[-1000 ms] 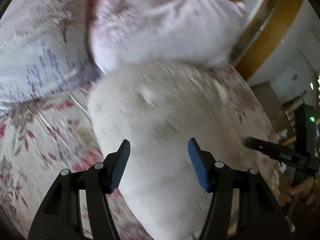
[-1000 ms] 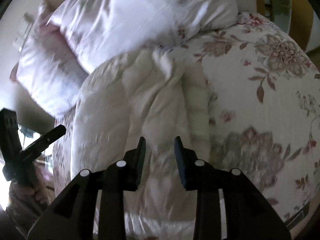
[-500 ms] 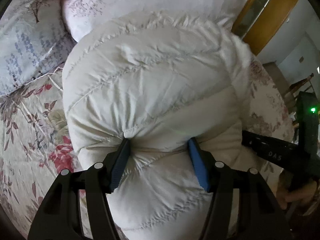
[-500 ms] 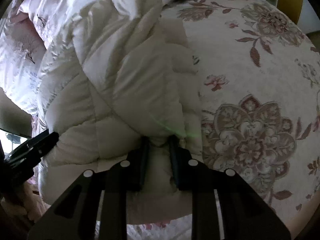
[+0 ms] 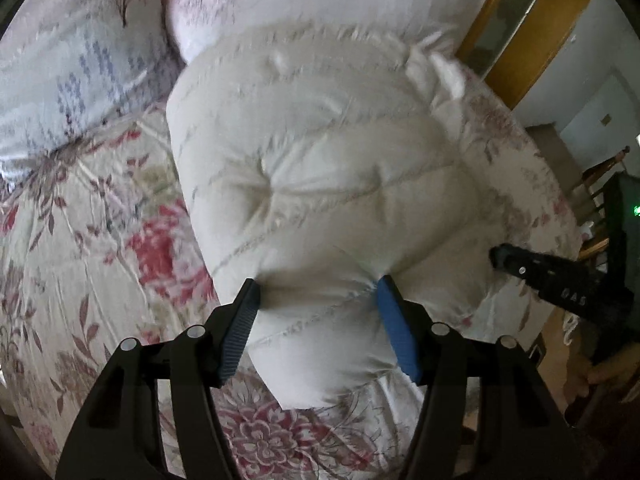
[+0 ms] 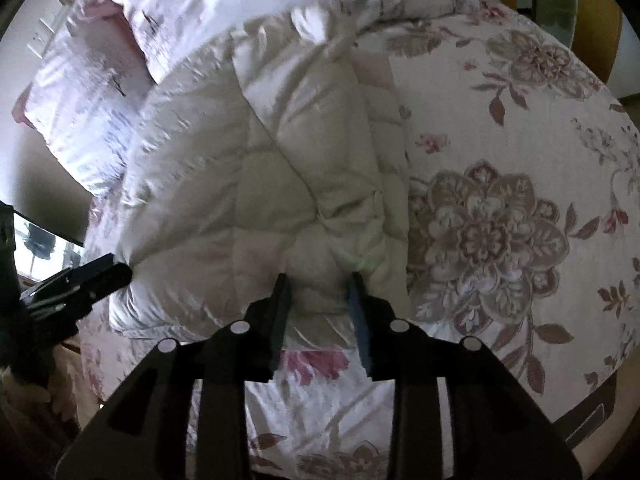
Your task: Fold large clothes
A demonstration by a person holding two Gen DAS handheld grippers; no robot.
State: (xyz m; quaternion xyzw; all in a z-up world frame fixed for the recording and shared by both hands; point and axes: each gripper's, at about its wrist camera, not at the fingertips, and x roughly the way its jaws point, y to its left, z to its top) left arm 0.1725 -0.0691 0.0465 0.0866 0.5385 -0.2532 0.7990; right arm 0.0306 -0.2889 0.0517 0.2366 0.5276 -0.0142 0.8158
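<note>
White quilted jacket (image 5: 320, 184), bundled, on bed

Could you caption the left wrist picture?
Left tongs pinching a puffy white quilted coat on a floral bedspread.

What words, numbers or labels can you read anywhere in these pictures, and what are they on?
"OAS": pale characters, blurred so the reading is unsure, on the finger of the right gripper seen in the left wrist view.
White puffy jacket, floral bedspread and pillows: no text visible.
</note>
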